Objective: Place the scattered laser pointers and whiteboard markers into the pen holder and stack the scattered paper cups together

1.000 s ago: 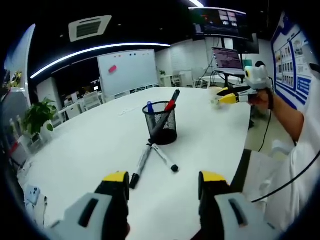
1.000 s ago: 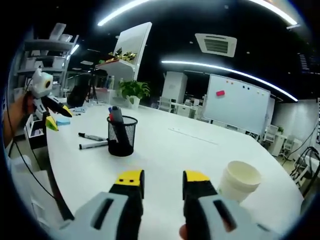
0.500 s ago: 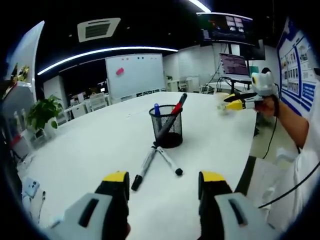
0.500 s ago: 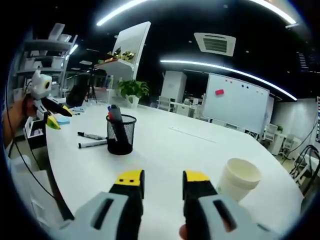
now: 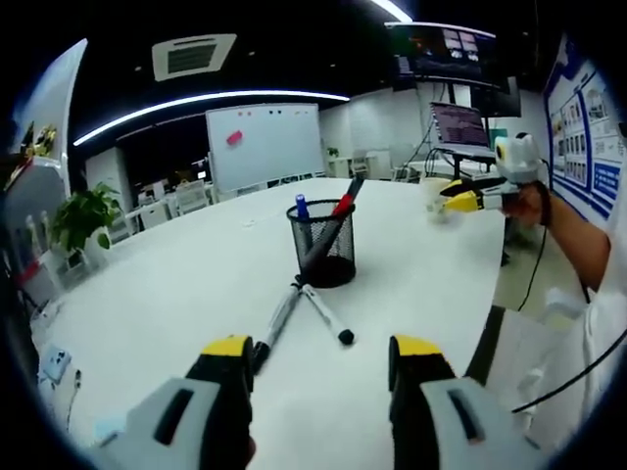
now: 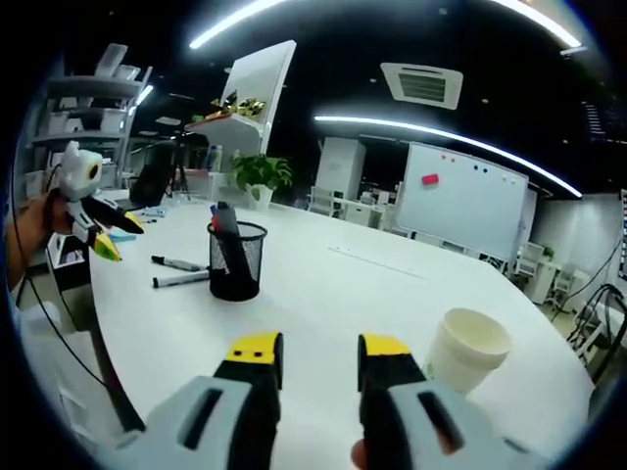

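— Progress, left gripper view?
— Pen holder (image 5: pixel 323 245) mid-bench holds some pens; two markers (image 5: pixel 304 311) lie beside it. Left gripper (image 5: pixel 323 364) released, empty.
— Right gripper view?
— Paper cup (image 6: pixel 470 348) near the bench edge, unstacked; right gripper (image 6: pixel 310 360) parted, empty.

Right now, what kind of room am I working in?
Most likely an office meeting room: a big white table, a wall whiteboard, mounted monitor screens and a potted plant.

Two markers (image 5: pixel 299 315) before pen holder (image 5: pixel 321 244) (on table (image 5: pixel 167 284)) — touching.
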Demonstrator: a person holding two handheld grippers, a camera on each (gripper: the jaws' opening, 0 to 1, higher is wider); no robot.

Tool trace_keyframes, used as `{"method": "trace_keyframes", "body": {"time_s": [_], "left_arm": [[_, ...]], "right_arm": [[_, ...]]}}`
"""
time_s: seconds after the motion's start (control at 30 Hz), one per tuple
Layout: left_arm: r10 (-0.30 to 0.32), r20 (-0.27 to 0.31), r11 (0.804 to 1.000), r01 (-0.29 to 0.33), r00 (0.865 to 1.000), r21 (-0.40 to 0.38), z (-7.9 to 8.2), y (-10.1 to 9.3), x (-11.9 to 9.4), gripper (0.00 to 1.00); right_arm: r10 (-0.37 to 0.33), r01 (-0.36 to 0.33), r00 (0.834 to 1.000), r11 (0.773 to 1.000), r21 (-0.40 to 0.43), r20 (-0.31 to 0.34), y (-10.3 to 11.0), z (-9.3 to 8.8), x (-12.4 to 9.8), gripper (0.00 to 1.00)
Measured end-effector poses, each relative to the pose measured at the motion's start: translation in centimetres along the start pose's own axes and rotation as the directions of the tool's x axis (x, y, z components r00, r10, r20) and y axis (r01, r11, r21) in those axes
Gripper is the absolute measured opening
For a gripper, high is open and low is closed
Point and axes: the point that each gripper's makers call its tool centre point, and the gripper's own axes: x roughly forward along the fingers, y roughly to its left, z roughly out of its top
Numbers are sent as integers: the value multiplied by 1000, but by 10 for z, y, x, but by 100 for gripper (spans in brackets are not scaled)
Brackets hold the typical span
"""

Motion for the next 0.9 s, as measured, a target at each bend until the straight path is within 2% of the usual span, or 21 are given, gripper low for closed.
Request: {"method": "trace_keyframes", "body": {"time_s": [0.57, 0.7, 0.9], "left_arm": [[45, 16, 999, -45, 999, -1, -3, 6, 5, 56], [38, 35, 999, -38, 999, -7, 0, 3, 6, 56], [16, 23, 1000, -16, 1000, 6, -4, -4, 13, 55]], "right_arm": [[-4, 4, 1000, 1000, 0, -2, 0, 0, 0, 30], [6, -6, 1000, 1000, -10, -7, 4, 0, 0, 30], [0, 0, 1000, 1000, -8, -5, 1, 0, 0, 30]]}}
